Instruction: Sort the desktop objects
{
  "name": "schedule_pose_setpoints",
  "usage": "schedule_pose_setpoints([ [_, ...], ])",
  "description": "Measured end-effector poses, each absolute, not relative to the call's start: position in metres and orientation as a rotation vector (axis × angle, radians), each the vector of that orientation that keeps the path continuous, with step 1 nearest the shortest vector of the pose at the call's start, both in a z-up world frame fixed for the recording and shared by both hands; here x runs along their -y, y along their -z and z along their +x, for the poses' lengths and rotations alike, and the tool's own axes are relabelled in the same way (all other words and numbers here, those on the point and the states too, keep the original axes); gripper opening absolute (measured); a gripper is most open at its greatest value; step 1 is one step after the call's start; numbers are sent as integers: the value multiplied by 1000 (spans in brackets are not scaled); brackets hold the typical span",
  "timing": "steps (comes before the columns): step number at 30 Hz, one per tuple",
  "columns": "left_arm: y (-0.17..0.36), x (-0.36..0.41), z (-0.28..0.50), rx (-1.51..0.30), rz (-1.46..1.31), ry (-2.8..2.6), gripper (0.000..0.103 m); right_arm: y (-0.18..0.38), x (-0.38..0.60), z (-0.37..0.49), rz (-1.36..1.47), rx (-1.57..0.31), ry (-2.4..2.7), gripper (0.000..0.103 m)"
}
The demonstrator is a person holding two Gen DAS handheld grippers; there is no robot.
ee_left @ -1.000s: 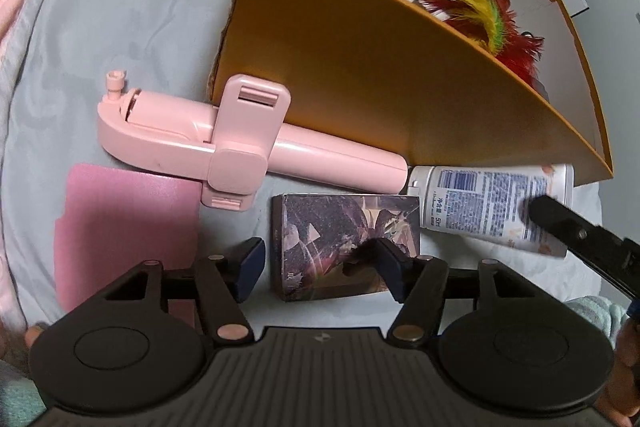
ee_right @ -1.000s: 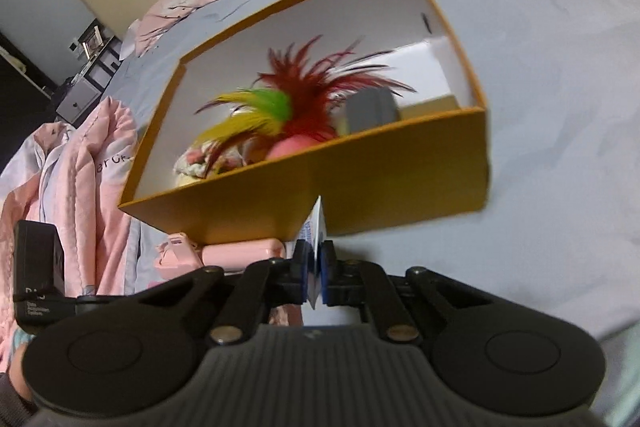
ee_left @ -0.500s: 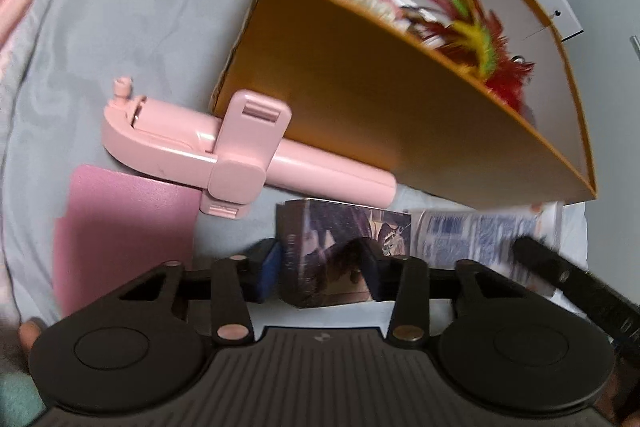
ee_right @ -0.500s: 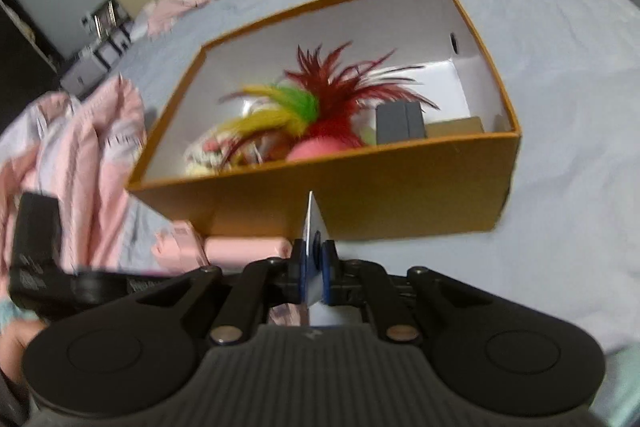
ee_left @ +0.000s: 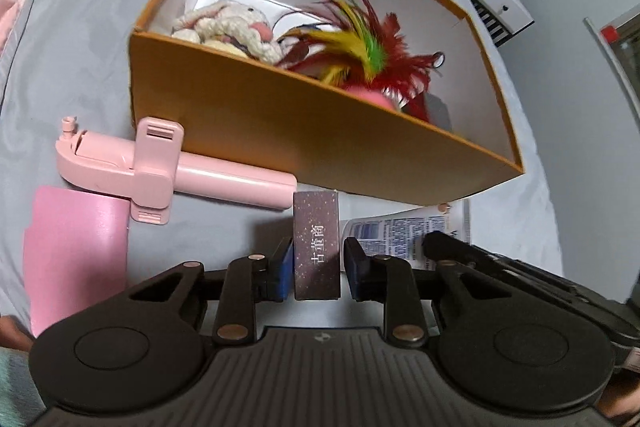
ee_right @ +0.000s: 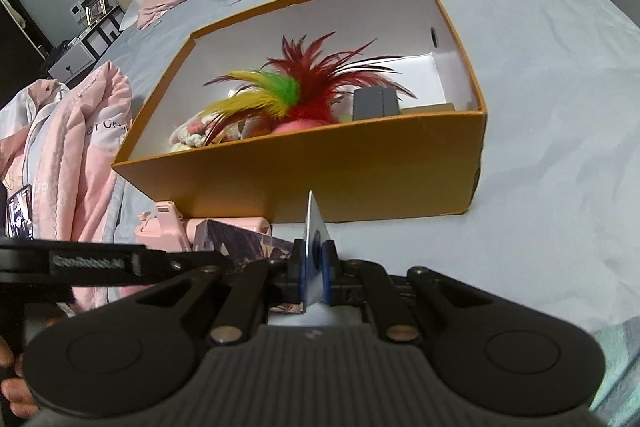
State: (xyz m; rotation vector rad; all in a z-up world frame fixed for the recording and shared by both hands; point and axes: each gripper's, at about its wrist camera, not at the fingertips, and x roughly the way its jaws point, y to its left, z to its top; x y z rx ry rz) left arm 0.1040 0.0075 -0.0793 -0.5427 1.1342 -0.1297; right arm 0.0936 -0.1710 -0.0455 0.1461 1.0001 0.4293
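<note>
Chinese characters run down the end face of a small dark box (ee_left: pixel 317 250) clamped between the left gripper (ee_left: pixel 317 267) pads.
Right gripper (ee_right: pixel 313 269) pinches the flat end of a white tube (ee_left: pixel 404 231) with blue print; both are near the orange box (ee_right: pixel 360 171); inside lie a feather toy (ee_right: pixel 296 87), a rope rabbit (ee_left: pixel 228 27) and a grey case (ee_right: pixel 375 103); a pink selfie stick (ee_left: pixel 168 167) touches its wall.

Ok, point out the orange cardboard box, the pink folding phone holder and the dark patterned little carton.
orange cardboard box (ee_left: pixel 304 131), left wrist view, front wall.
pink folding phone holder (ee_left: pixel 154 163), left wrist view, clamp.
dark patterned little carton (ee_left: pixel 317 247), left wrist view, printed face.
</note>
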Motion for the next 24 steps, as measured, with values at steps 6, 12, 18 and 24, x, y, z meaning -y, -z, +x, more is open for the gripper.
schedule_pose_setpoints([
  [6,92,0,116,-1124,-512,94,27,47,177,93,167,-999,-436,8],
  [12,85,3,115,-1126,-468,83,26,47,178,95,157,-988,-451,7],
  [18,64,10,110,-1105,-435,107,25,29,188,90,145,-939,-447,7],
  [24,29,17,103,-1046,-415,169,25,-4,203,83,128,-882,-463,7],
])
